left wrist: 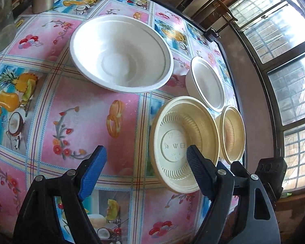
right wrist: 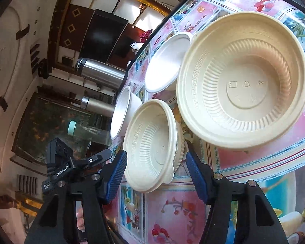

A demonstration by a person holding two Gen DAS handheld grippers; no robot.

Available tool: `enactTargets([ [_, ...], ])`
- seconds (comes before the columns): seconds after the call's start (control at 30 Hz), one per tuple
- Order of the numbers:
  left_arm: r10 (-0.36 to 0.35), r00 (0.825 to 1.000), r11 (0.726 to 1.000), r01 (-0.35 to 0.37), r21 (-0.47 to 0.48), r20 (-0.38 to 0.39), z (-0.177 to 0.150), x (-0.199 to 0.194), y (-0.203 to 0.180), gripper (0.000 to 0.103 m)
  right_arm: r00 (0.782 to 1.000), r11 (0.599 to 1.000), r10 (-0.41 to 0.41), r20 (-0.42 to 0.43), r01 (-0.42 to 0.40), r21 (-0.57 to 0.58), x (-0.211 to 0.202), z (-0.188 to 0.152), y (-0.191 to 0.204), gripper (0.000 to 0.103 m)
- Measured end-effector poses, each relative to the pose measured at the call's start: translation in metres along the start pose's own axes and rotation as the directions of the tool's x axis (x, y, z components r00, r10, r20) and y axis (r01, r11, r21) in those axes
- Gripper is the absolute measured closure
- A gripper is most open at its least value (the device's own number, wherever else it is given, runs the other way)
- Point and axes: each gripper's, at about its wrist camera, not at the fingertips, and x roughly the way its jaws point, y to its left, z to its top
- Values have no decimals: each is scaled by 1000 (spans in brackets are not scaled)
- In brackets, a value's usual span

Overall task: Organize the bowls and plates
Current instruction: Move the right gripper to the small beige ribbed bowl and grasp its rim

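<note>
Right hand-held gripper (right wrist: 155, 172) gapes wide around small cream bowl (right wrist: 152, 144).

The small cream bowl (right wrist: 152, 144) hides part of the small white bowl (right wrist: 122, 111).

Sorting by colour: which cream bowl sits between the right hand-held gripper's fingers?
The small cream bowl, framed by the open right hand-held gripper; the large cream bowl lies beyond.

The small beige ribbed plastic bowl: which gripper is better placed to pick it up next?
Probably the right gripper. Its open jaws already straddle the small beige ribbed plastic bowl. The left gripper is open too, by the large beige ribbed plastic bowl.
</note>
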Motion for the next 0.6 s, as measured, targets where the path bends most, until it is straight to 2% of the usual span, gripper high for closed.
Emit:
enactTargets([
  [0.1, -23, 1000, 1000, 22, -7, -18, 4, 5, -3, 22, 1000, 1000, -30, 1, 30, 8, 5, 2, 0, 44],
  [0.17, -25, 1000, 1000, 25, -4, -16, 4, 7, -4, 22, 999, 999, -34, -11, 34, 12, 8, 2, 0, 51],
  [0.43, -36, 998, 999, 36, 7, 45, -2, 6, -8, 23, 997, 997, -78, 3, 78, 17, 15, -1, -3, 53],
  [0.5, -37, 998, 999, 35, 25, 58, -3, 6, -12, 38, 997, 997, -78, 2, 78, 22, 15, -2, -5, 56],
  [0.53, -35, 998, 999, 33, 41, 50, -3, 8, -16, 42, 997, 997, -79, 1, 79, 24, 16, -2, -5, 56],
  [0.6, -40, 999, 998, 39, 57, 18, -5, 17, -20, 57, 997, 996, -80, 0, 80, 23, 16, -3, -6, 59],
])
